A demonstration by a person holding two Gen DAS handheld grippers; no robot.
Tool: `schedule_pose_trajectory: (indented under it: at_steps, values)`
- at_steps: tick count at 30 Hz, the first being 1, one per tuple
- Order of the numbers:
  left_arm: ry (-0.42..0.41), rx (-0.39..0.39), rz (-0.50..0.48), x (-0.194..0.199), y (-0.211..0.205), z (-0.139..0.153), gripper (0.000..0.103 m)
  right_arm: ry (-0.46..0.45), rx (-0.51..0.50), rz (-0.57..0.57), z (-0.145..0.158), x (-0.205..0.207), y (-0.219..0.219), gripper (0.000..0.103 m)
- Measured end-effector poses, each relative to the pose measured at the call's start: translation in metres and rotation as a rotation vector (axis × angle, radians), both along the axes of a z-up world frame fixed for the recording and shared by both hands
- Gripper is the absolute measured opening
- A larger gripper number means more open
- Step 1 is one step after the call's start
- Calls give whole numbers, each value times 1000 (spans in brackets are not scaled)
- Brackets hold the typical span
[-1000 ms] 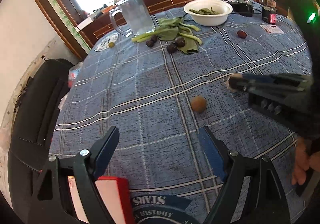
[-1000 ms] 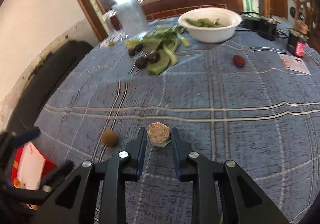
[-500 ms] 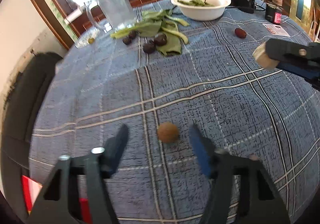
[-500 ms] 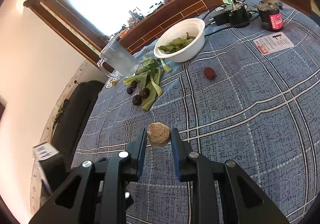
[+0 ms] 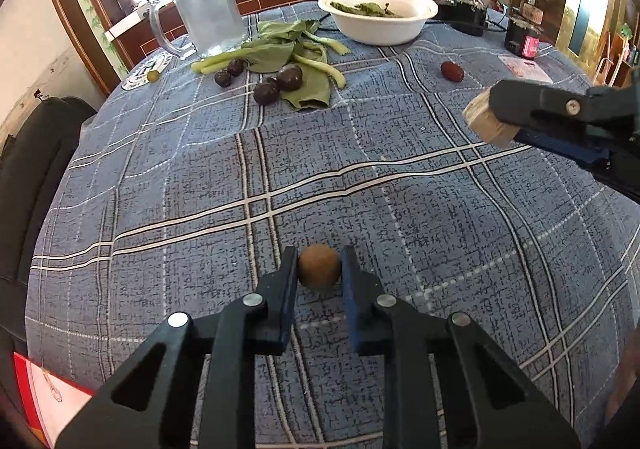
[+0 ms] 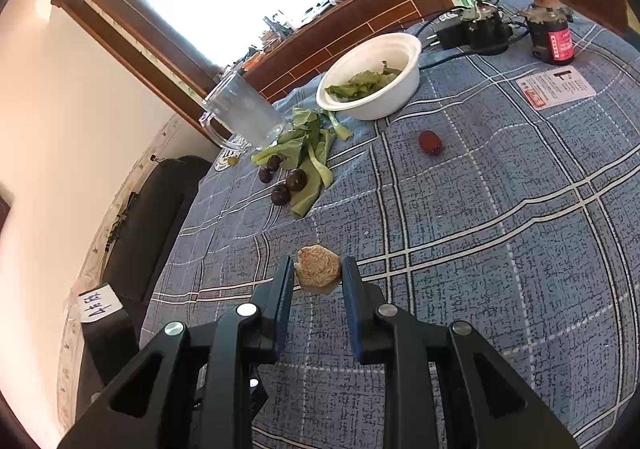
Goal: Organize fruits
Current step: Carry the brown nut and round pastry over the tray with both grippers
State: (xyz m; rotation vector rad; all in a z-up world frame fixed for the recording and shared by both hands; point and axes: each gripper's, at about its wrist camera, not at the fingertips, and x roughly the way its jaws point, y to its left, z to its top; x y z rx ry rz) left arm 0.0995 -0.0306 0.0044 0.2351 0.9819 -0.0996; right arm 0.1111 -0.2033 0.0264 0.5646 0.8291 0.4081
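My left gripper [image 5: 319,267] is shut on a small round brown fruit [image 5: 319,271] that rests on the blue checked tablecloth [image 5: 360,185]. My right gripper [image 6: 319,275] is shut on a tan cut chunk [image 6: 318,268] and holds it above the table; it also shows at the right of the left wrist view [image 5: 488,121]. Several dark plums [image 5: 289,77] lie among green leaves [image 5: 280,53] at the back. A red date [image 5: 452,71] lies alone at the back right.
A white bowl [image 5: 380,29] with greens and a clear glass jug [image 5: 208,9] stand at the back. A dark bottle [image 6: 554,35], chargers with cables [image 6: 476,27] and a card [image 6: 554,87] sit at the far right. A black chair [image 5: 28,153] stands left.
My left gripper moved forward to the brown fruit and closed on it. My right gripper lifted the tan chunk and moved it up and right.
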Motion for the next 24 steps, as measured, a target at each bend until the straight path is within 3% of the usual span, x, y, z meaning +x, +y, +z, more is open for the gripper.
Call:
schedule_pose_trajectory:
  at_steps: [8,14,20,24]
  values:
    - [-117,-74,2,-54,17,52,23,-73,-38,74,16,-20,25,23]
    - [-259,-121,41,-147,57,101,23,-200,-54,136,38,-57,51,23]
    - [-394,-71,227,-249,141,127,23,-306,-76,238,59,-101,89,23]
    - [-402,-1,380,-280,200,121,23,-308,-54,353,63,-137,130,23]
